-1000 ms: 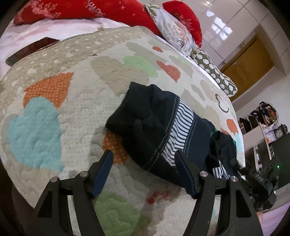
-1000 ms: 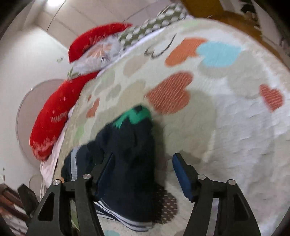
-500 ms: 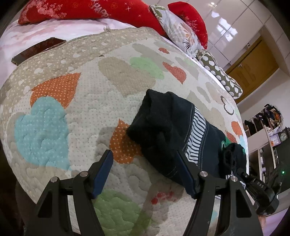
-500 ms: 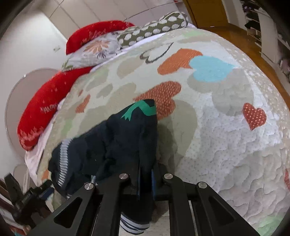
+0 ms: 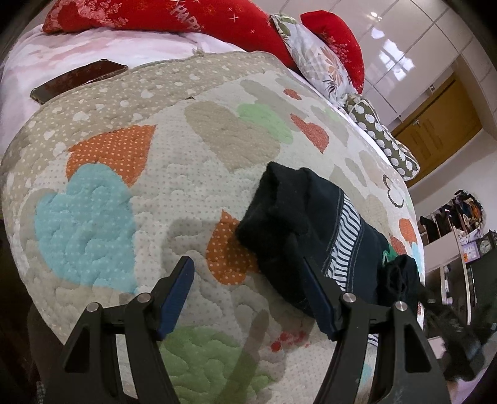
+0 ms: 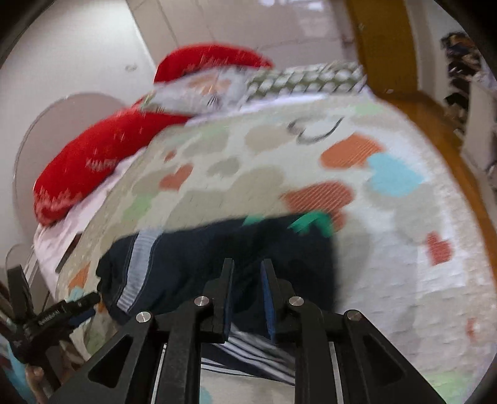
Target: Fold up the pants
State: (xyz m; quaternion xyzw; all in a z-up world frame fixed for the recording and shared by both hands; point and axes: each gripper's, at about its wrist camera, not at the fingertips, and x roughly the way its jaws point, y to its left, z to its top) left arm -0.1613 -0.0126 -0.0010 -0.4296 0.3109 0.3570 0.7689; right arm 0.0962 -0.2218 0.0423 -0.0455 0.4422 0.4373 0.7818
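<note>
Dark pants (image 5: 313,236) lie bunched on the quilt (image 5: 130,174), their long axis running from the left gripper (image 5: 248,292) toward the right gripper (image 6: 247,298). Left jaws gape wide and empty, one finger touching the near end; right jaws look nearly closed on cloth at the far end.

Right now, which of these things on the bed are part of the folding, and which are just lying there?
Part of the job:
dark pants
left gripper
right gripper
quilt, the folding surface

Just lying about:
phone
red pillows
floral pillow
</note>
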